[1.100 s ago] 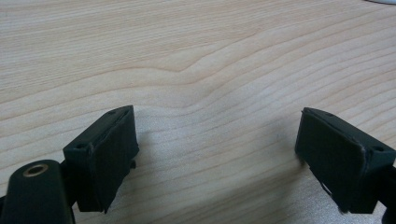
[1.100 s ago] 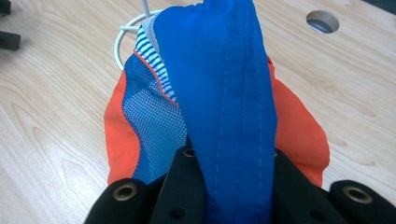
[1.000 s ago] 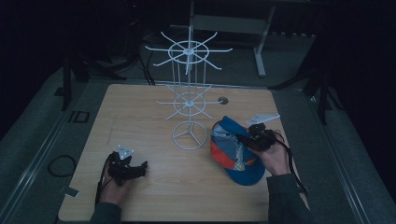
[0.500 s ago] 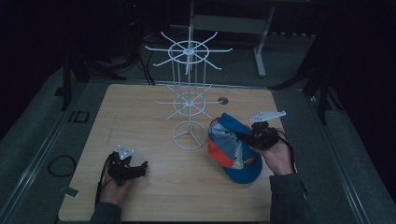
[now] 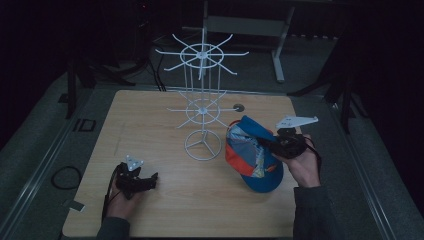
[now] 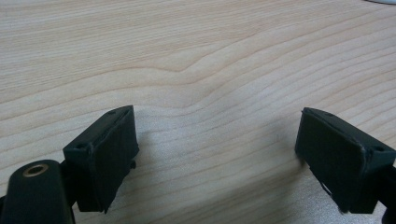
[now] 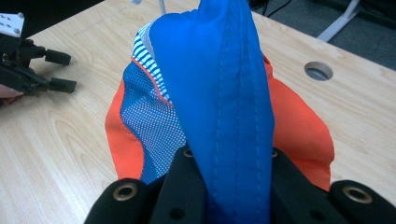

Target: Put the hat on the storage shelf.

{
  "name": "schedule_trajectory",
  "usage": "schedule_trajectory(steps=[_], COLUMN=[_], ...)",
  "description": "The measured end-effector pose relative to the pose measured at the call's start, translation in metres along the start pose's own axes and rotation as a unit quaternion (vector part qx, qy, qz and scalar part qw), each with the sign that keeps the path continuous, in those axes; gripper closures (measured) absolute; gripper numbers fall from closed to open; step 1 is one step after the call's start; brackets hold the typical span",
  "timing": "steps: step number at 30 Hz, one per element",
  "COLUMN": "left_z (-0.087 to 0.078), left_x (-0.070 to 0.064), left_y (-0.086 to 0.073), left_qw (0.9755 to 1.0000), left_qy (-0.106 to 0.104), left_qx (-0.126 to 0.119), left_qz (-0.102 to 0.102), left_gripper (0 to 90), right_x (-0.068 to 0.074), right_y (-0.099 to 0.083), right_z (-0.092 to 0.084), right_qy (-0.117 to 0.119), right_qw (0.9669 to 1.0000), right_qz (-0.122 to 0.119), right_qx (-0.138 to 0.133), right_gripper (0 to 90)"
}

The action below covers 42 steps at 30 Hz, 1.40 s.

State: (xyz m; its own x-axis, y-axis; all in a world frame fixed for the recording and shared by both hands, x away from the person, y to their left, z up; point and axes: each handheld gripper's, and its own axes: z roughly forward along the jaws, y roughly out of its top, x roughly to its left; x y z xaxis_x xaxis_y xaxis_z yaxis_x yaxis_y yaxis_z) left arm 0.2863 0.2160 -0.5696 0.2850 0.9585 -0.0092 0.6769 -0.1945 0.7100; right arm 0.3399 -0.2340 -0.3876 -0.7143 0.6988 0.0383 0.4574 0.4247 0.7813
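Blue-and-orange cap [image 5: 252, 157], pinched at its brim by the closed right fingers [image 7: 224, 186] at four o'clock of the white wire rack [image 5: 202, 107], could be slipped or snagged on a prong, while the left fingers [image 6: 116, 154] are held wide, empty, over the surface [image 5: 150, 120].

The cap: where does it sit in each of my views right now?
High view: cap right of centre, beside the white wire rack, clamped by the right gripper.
Left gripper view: not in it.
Right gripper view: cap centre, between the jaws.
Shared landmark: wooden table.
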Motion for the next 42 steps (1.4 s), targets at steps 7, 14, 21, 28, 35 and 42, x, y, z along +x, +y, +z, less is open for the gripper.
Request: schedule_trajectory(steps=[7,14,21,28,35,42], left_z=[0.000,0.000,0.000,0.000,0.000,0.000], left_x=[0.000,0.000,0.000,0.000,0.000,0.000], left_y=[0.000,0.000,0.000,0.000,0.000,0.000], left_qw=[1.0000,1.0000,1.0000,1.0000,1.0000,1.0000], left_qy=[0.000,0.000,0.000,0.000,0.000,0.000], left_qx=[0.000,0.000,0.000,0.000,0.000,-0.001], left_qz=[0.000,0.001,0.001,0.001,0.001,0.001], left_gripper=[13.4,13.4,13.4,13.4,13.4,13.4], right_x=[0.000,0.002,0.002,0.002,0.004,0.011], right_y=[0.007,0.015,0.022,0.027,0.032,0.037], right_z=[-0.008,-0.019,-0.031,-0.044,-0.052,-0.058], right_qy=[-0.004,-0.012,-0.016,-0.003,-0.002,0.001], right_qw=[0.9999,0.9997,0.9994,0.9992,0.9989,0.9985], right_qz=[-0.008,-0.013,-0.015,-0.013,-0.018,-0.030], right_qx=[-0.005,-0.016,-0.026,-0.038,-0.042,-0.046], right_gripper=[88.1,88.1,88.1,88.1,88.1,88.1])
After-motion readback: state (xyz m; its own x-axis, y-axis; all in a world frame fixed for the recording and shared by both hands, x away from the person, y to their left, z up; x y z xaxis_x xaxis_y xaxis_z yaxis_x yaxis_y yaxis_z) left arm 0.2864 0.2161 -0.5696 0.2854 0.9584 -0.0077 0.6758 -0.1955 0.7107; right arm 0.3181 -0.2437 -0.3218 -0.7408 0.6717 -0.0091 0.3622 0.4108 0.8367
